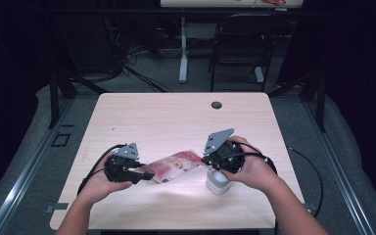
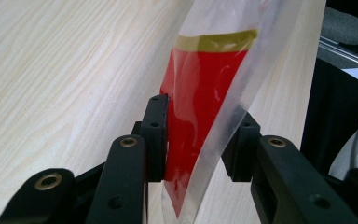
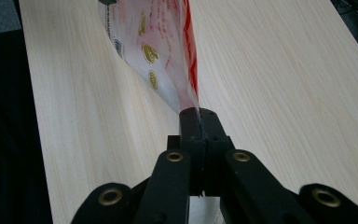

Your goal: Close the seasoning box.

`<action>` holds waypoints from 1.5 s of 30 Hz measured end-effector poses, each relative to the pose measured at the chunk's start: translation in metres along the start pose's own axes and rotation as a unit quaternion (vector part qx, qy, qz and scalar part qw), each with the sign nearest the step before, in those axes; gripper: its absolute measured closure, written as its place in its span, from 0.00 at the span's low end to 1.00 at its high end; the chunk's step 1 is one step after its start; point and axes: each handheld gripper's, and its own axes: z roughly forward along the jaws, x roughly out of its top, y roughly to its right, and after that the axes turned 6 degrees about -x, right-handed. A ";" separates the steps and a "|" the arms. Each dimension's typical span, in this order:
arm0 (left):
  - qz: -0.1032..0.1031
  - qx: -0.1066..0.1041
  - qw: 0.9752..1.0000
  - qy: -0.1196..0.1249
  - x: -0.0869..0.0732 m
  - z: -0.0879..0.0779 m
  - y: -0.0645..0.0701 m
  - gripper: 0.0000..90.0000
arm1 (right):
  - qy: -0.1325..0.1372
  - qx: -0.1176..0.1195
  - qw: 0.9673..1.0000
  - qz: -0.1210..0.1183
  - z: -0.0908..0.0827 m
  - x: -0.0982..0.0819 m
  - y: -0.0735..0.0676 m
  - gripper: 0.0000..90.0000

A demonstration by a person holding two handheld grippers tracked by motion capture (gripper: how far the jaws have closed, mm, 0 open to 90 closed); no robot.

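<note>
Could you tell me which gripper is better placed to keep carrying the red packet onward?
Right, probably. The right gripper is clamped shut on the packet's edge. In the left gripper, one jaw lies against the packet but the other stands clear, so it has no grip.

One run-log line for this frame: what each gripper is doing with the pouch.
left gripper: open, jaws astride red pouch | right gripper: shut on pouch corner | pouch: held above table | white container: beneath right hand

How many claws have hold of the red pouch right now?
1. The right claw is clamped on one end of the red pouch. The left claw straddles the other end, its pads apart.
</note>
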 end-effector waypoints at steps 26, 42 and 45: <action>-0.007 0.010 1.000 -0.012 -0.007 0.011 -0.001 0.72 | 0.014 -0.018 1.000 0.007 0.000 0.008 -0.002 1.00; -0.021 0.028 0.999 -0.030 -0.012 0.026 -0.005 0.65 | 0.010 -0.023 1.000 -0.002 0.007 0.015 -0.004 1.00; -0.023 0.029 0.999 -0.032 -0.013 0.028 -0.005 0.64 | 0.011 -0.022 1.000 -0.004 0.009 0.016 -0.005 1.00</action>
